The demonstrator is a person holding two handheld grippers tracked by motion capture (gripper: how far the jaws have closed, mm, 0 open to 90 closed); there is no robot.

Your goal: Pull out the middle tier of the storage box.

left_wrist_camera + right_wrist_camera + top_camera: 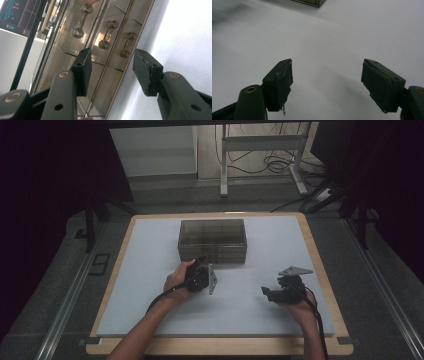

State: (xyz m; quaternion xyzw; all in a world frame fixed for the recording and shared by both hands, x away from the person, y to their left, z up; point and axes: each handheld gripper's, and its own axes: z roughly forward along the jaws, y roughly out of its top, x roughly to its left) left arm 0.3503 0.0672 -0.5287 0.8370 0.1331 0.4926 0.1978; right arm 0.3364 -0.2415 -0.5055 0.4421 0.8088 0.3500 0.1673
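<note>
Drawers of smoky clear plastic make up the small cabinet that sits toward 12 o'clock on the pale grey mat, roughly on the mat's centre line. In the high view the left gripper is turned on its side just in front of the cabinet's near face, at about 6 o'clock from it, with the person's left hand wrapped round its body and the grey plate facing right.

From the left gripper view, the cabinet appears tilted, and 3 dumbbell-shaped pull handles show on its drawer fronts. The left gripper has its 2 black jaws partly apart, with a clear gap between the pads; nothing is clamped between them, and the handles lie beyond the tips.

At about 4 o'clock from the cabinet and well apart from it, the right gripper rests low over the mat in the right hand. In the right gripper view its jaws stand wide apart over bare mat, empty, with a corner of the cabinet at 12 o'clock.
</note>
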